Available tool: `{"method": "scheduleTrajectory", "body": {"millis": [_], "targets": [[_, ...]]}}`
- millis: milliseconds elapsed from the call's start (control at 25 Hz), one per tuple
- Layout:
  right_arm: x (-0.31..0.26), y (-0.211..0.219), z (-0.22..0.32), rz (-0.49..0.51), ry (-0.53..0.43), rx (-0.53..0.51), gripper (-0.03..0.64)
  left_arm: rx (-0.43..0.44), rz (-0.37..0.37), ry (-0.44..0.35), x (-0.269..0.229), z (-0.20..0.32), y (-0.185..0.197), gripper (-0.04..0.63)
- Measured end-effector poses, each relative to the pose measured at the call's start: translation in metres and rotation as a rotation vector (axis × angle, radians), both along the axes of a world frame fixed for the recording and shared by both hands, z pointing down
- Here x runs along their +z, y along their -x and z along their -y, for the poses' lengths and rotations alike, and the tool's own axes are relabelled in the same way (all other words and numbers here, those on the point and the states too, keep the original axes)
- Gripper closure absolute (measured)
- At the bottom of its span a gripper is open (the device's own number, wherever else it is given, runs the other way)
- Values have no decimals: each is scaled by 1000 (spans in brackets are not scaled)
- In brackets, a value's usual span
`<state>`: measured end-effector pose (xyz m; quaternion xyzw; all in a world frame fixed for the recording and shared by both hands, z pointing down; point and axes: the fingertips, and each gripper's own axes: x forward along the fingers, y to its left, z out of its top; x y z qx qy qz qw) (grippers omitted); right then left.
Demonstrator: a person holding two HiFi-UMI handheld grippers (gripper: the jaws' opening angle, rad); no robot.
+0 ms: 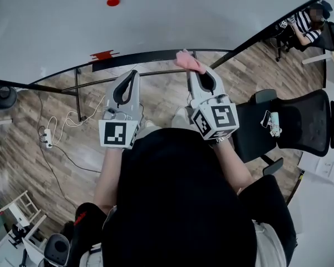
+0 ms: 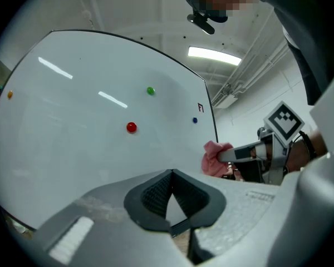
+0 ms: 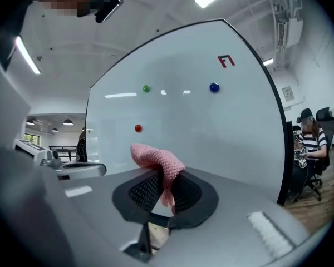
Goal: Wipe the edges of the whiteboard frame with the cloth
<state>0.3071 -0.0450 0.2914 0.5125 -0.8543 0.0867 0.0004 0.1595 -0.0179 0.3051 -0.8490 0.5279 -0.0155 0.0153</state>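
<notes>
**Entry: one pink cloth, held at the lower frame edge**

Cloth (image 1: 189,61): one, pink, knitted. It was pinched between the closed jaws of the right tool (image 1: 198,72), with a loose bunch standing out past the tips. It sat at the lower edge of the frame (image 1: 139,58), toward the right-hand corner. Contact with the edge could not be confirmed.

Handling, as judged: light, soft and limp, and not fragile. It would fold and drag under pressure, so a hold near the middle of the bunch suits best, leaving a pad of cloth forward of the tips to meet the frame.

Left tool (image 1: 134,74): one, jaws together with nothing between them. It was held beside the right tool, just short of the same edge.

Whiteboard (image 1: 156,21): one, upright, with a thin dark frame and a clean face.

Magnets: three round ones on the whiteboard, one each of red (image 3: 137,128), green (image 3: 146,88) and blue (image 3: 214,87).

Red mark (image 3: 226,60): one, near the upper right corner.

Office chair (image 1: 300,121): one nearby, black.

Seated person (image 1: 303,26): one, well apart.
</notes>
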Motion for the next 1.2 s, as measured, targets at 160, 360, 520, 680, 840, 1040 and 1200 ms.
{"method": "scheduleTrajectory", "body": {"millis": [160, 360, 520, 680, 840, 1040, 1200], "targets": [[-30, 4, -15, -8, -76, -1, 591, -22, 2, -22, -16, -4, 4, 594], [-44, 9, -22, -15, -124, 3, 592, -34, -11, -42, -27, -9, 10, 594], [-48, 12, -27, -15, -138, 1, 592, -36, -18, -55, -32, -14, 13, 594], [-51, 15, -33, -19, -146, 1, 592, -41, -21, -67, -38, -16, 15, 594], [-50, 21, -35, -12, -147, -10, 592, -34, -14, -72, -38, -18, 13, 594], [-51, 29, -37, -12, -152, -46, 592, -29, 1, -69, -36, -20, 13, 594], [-50, 32, -38, -17, -152, -35, 592, -33, 4, -72, -37, -21, 17, 594]]}}
